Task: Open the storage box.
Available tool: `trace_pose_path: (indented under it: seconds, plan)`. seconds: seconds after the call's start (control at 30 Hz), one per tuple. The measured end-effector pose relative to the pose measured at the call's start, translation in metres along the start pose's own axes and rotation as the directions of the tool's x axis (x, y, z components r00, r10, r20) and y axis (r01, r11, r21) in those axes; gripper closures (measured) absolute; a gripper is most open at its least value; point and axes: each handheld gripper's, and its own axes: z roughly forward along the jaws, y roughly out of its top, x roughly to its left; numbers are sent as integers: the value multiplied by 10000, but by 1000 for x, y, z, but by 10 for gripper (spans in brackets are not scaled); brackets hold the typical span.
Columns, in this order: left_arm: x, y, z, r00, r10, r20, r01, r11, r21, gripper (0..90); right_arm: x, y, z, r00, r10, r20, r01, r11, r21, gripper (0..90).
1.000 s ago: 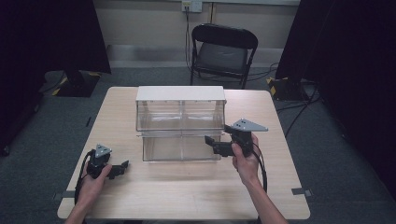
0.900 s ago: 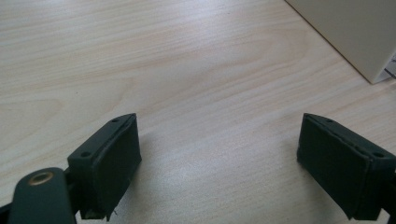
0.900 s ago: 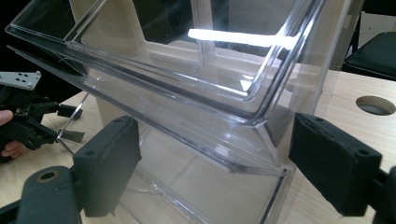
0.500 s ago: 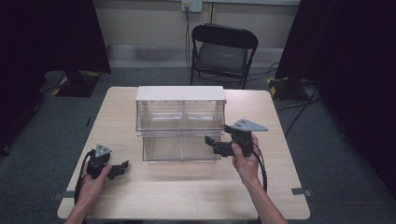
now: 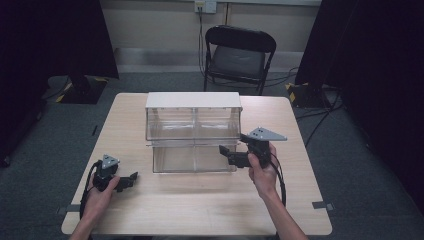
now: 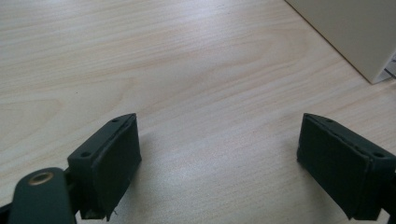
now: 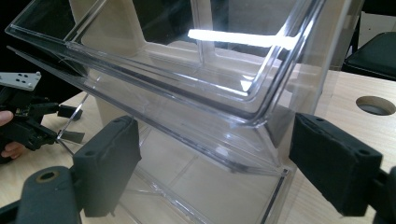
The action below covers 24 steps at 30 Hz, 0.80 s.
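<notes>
While the left gripper point(image 5: 129, 180) is resting open at the lower left of the frame, well apart from the clear drawer unit point(image 5: 194, 132), the right gripper point(image 5: 227, 153) is hovering with jaws spread at the unit's right front corner. Its long axis is running left to right across the table point(image 5: 200, 210). The right hand point(image 5: 262, 167) is nearer, pointing leftward.

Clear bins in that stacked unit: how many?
2. The upper clear bin sits under the white top; the lower clear bin is below it, beside the open right gripper. Each looks divided in two.
</notes>
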Motion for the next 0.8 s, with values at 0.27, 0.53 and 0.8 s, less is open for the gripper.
trace_pose_path:
  seconds: [0.27, 0.53, 0.8]
  plan:
    - [0, 0, 0, 10000, 0, -1, 0, 10000, -3, 128, 0, 0, 0, 10000, 30, 19, -30, 10000, 43, 157]
    - [0, 0, 0, 10000, -6, 1, 6, 10000, -4, 128, 0, 0, 0, 10000, 37, 27, -37, 10000, -1, 154]
    - [0, 0, 0, 10000, -2, 1, 2, 10000, -1, 128, 1, 0, 1, 10000, 71, 44, -72, 10000, 4, 150]
